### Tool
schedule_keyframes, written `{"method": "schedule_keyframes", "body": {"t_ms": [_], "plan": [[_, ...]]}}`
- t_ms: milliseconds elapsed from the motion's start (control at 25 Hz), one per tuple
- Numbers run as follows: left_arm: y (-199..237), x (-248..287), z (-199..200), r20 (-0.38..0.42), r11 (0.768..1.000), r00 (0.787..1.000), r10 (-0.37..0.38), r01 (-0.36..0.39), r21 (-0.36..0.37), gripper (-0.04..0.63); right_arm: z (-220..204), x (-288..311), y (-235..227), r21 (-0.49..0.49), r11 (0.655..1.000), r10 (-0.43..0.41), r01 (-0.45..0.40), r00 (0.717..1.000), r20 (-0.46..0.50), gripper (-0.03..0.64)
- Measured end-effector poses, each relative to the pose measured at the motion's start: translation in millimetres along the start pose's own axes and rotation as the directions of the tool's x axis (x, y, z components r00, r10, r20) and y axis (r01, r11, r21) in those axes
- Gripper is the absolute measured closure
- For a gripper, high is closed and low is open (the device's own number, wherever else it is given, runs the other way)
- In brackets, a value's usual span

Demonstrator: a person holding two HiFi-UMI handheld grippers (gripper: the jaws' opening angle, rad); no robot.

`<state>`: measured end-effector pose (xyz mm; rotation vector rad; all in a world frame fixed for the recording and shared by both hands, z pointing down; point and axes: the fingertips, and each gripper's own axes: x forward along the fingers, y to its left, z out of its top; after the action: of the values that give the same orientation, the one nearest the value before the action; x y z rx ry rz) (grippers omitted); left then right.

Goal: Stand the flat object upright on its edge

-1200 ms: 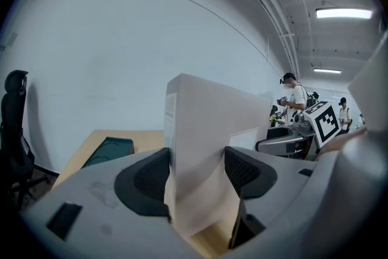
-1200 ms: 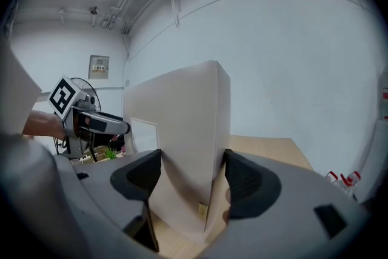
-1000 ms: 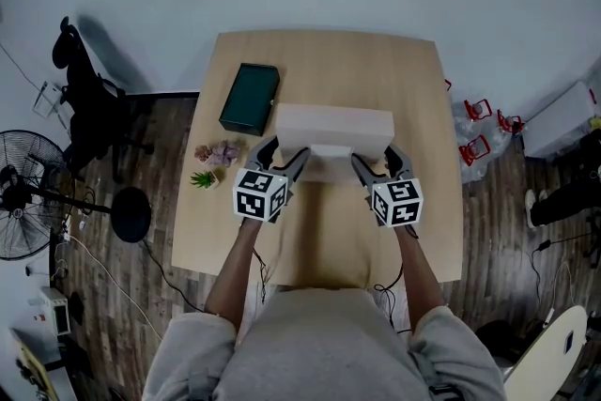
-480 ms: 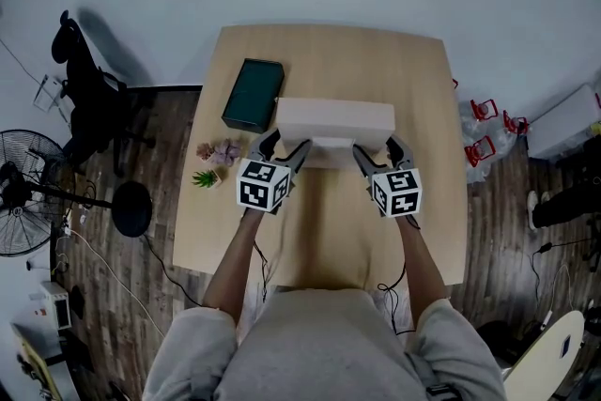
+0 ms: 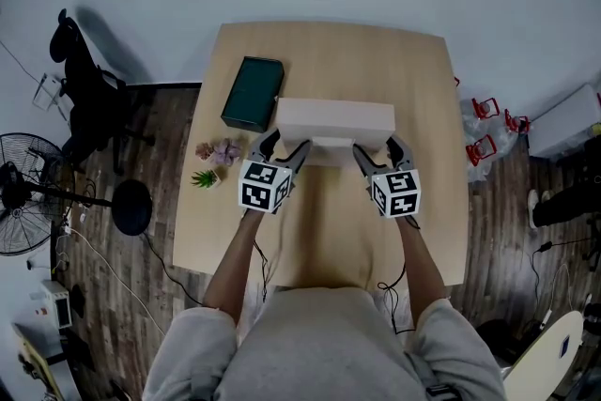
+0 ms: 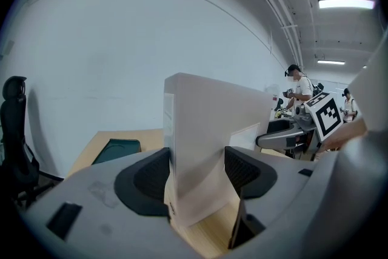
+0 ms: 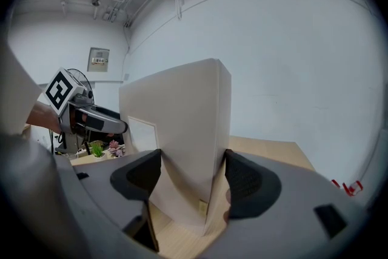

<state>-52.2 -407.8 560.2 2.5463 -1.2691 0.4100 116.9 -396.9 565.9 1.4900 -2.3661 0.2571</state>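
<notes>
The box (image 5: 334, 119) is pale and flat, and it stands up tall on one long thin edge, about mid table (image 5: 329, 52). Its long side runs L to R, same way as the far edge. From the head view you look down on its thin top side. Can't tell if the bottom edge sits on the wood or hangs just above it.

L gripper (image 5: 285, 146) holds the box at its L end. In the L gripper view the box (image 6: 206, 124) fills the gap and both black pads (image 6: 151, 176) press on its two big sides, so the L gripper (image 6: 197, 173) is closed tight on it.

R gripper (image 5: 377, 148) does the same at the R end. In the R gripper view the box (image 7: 182, 118) stands straight up btw the jaws, pads (image 7: 248, 182) on both sides, so the R gripper (image 7: 191, 176) has a firm hold too. A small square patch shows on the near side of the box.

A dark green case (image 5: 252, 95) lies flat near the far L corner, just beside the box's L end but not touching. A little green plant (image 5: 204, 178) and pink flowers (image 5: 218, 151) sit at the L edge.

Off the table: a black chair (image 5: 80, 89) and a fan (image 5: 19, 207) on the floor to the L.
</notes>
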Motion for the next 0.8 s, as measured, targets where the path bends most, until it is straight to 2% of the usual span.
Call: {"method": "schedule_keyframes", "body": {"t_ms": [520,680,800], "plan": [[-4.8,0.4,-3.2,-0.018,0.999,1.000,-0.003,0.004,0.047,0.302,-1.4,-1.0,3.4,-0.003,1.000,0.002,-0.002,1.000,0.014,0.279],[-6.3,-0.5,-4.7,-0.025,0.999,1.000,0.002,0.000,0.053,0.295,-2.2,-1.8,3.1,0.001,1.000,0.000,0.000,1.000,0.016,0.230],[-7.0,-1.8,-6.5,-0.031,0.998,1.000,-0.001,0.003,0.055,0.293,-4.7,-2.7,2.4,0.005,1.000,-0.001,0.001,1.000,0.007,0.229]]}}
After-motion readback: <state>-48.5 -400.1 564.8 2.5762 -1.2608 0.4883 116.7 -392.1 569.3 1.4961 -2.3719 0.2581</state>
